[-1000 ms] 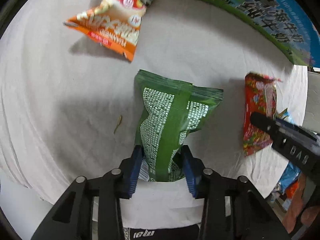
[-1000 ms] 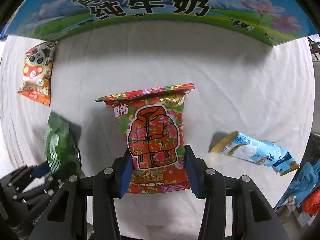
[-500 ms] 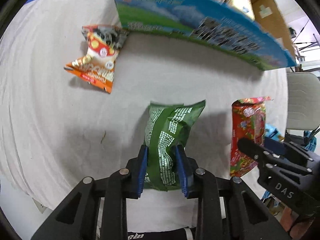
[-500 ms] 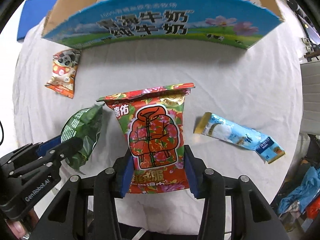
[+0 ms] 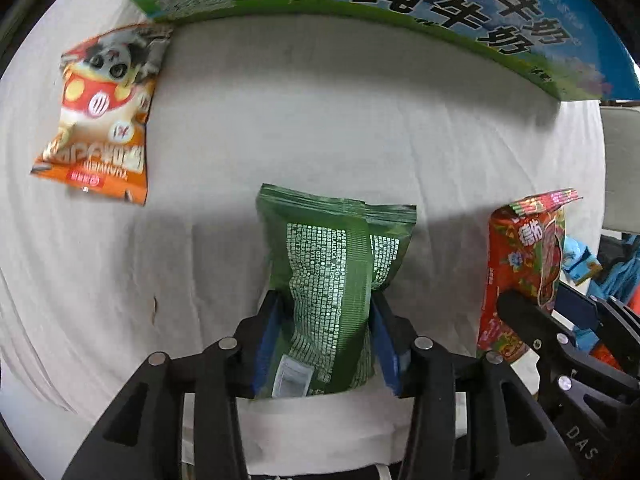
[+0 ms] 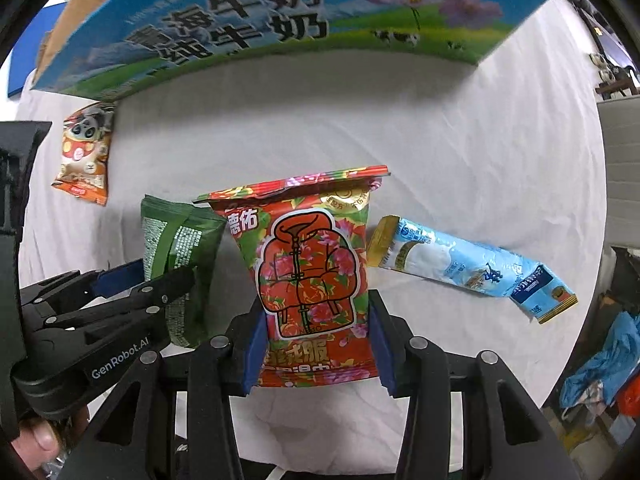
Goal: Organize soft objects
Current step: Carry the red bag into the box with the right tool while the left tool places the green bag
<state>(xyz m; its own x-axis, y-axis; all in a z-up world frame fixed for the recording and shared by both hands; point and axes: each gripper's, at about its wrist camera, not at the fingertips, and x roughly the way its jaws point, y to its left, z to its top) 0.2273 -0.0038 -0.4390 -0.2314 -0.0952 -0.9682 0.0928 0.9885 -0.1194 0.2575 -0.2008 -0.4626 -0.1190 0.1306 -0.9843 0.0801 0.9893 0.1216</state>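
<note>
Left tool [image 5: 326, 344] — green packet [image 5: 334, 280]

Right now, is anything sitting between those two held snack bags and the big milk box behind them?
Nothing visible does. Bare white cloth lies between the red floral bag and the blue-green cardboard milk box, and likewise ahead of the green foil bag. The orange panda bag lies off to the left.

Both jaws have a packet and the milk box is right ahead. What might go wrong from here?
1. The green packet and red floral packet are each pinched only near the bottom; being soft, they may sag or slip.
2. The left gripper and right gripper sit close side by side and may collide.
3. The box wall rises ahead; a low packet could catch on it.
</note>
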